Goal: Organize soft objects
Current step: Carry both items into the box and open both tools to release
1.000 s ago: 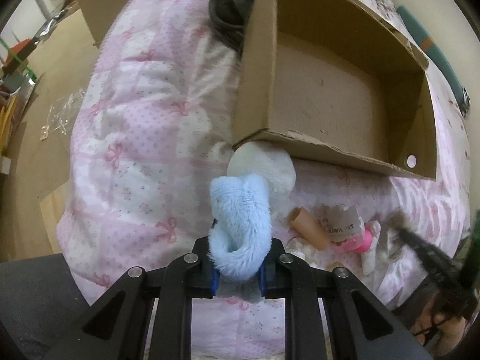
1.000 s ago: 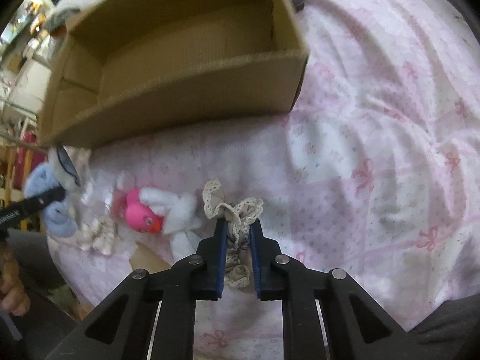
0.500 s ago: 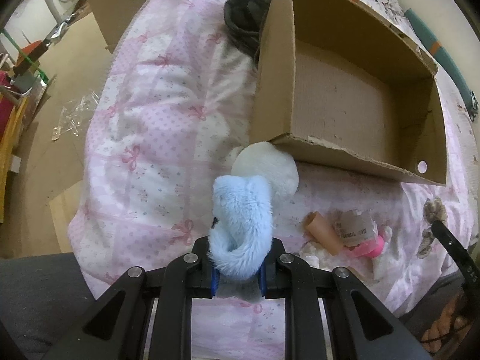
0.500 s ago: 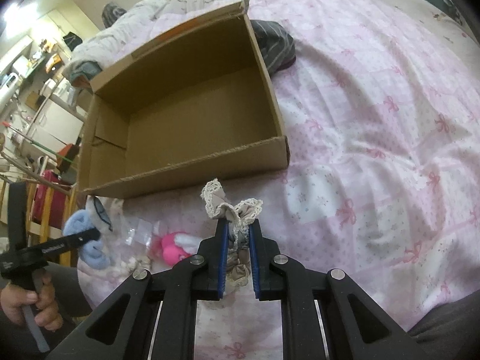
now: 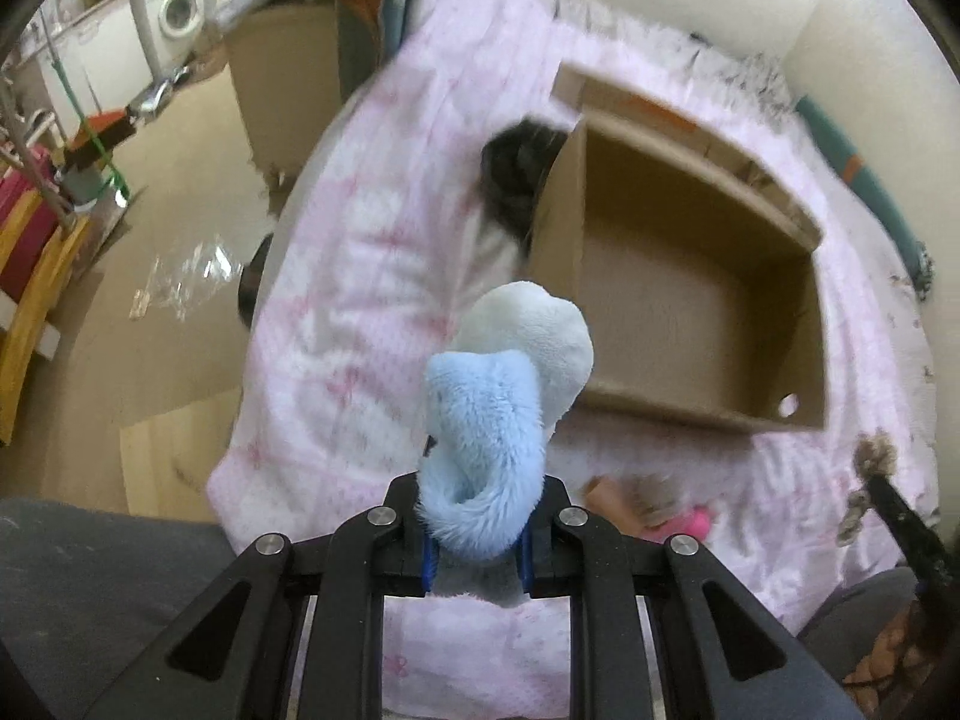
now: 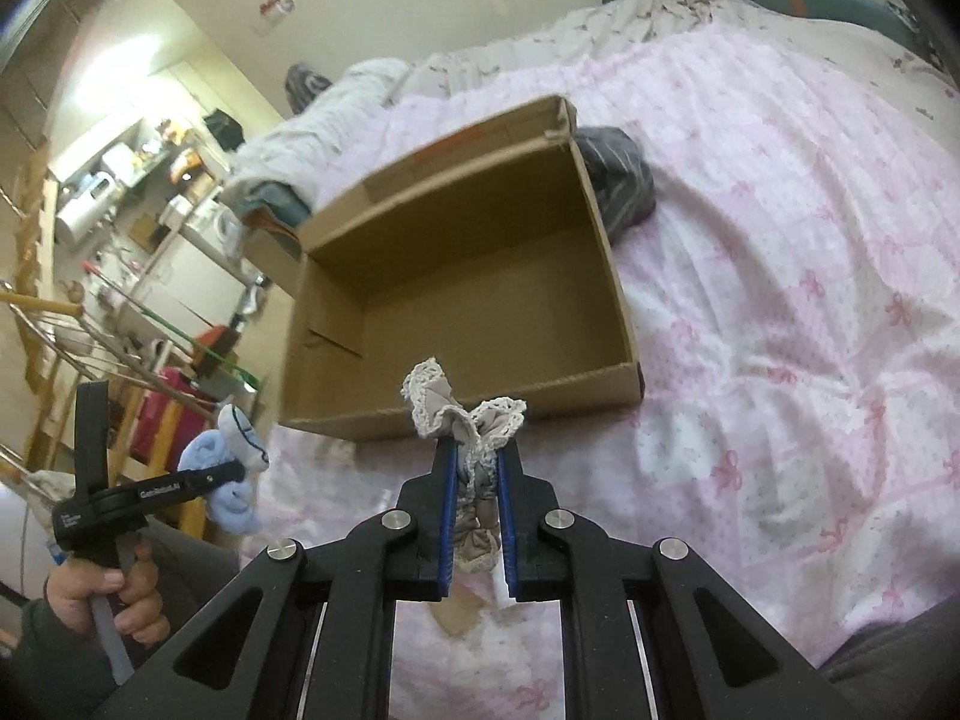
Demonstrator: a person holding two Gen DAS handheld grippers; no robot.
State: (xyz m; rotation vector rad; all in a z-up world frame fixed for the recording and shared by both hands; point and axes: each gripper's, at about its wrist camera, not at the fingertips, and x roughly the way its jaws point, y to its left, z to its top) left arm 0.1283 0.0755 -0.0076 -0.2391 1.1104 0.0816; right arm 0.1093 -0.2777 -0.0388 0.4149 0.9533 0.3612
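Left gripper (image 5: 474,564) jaws clenched on a blue plush (image 5: 483,444), its white part (image 5: 534,330) sticking up past the fingers, held above the bed's near edge. Right gripper (image 6: 477,516) jaws clenched on a lace cloth (image 6: 465,420), grey with cream trim, raised in front of the box. The left hand (image 6: 102,600) grips its tool handle at lower left of the right view, blue plush visible there too.

Box (image 6: 462,276): open cardboard, nothing visible inside, sitting on the bed (image 6: 810,300) toward its middle, flap on the far side with an orange strip. A small hole in its near wall at the right corner. Dark garment (image 5: 516,174) lies touching the box's far left corner in the left view; in the right view it shows striped grey beside the far right corner.

Bed cover is pink and white quilt with bow print, rumpled. Near edge of bed: a pink toy (image 5: 690,522) and a tan tube (image 5: 606,495), blurred, just beside each other.

Room: beige floor (image 5: 150,372), another cardboard box (image 5: 282,90) standing on it, clear plastic wrap (image 5: 186,276) on the floor, washing machine (image 5: 174,15) at far left, cluttered shelves (image 6: 138,162), cream walls.
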